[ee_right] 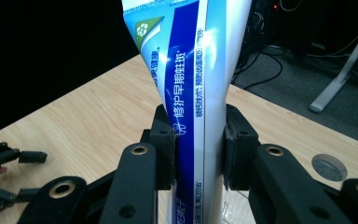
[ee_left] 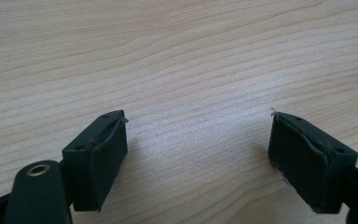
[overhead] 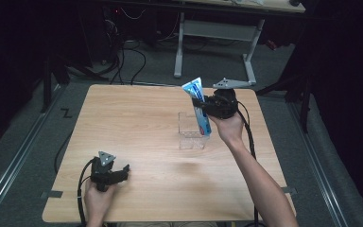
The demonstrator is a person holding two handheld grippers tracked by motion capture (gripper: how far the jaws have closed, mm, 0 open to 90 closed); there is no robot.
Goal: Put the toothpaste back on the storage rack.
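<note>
Your right claw point(overhead: 199, 105) pinches the blue-and-white toothpaste tube point(overhead: 199, 106) across its middle, holding it tilted above the clear plastic holder point(overhead: 190, 130) at the far right of the wooden counter point(overhead: 137, 118); the tube's lower end sits at the holder's right edge. In the right gripper view, both pads press the tube's point(ee_right: 200, 93) sides. Your left claw point(overhead: 123, 171) rests spread near the counter's front left edge, with nothing between its pads point(ee_left: 103, 158).

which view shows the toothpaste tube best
The right gripper view: the toothpaste tube stands close up, its print sharp, clamped between the right gripper. The high view shows it small, over the clear holder. The left gripper view shows bare table.
</note>
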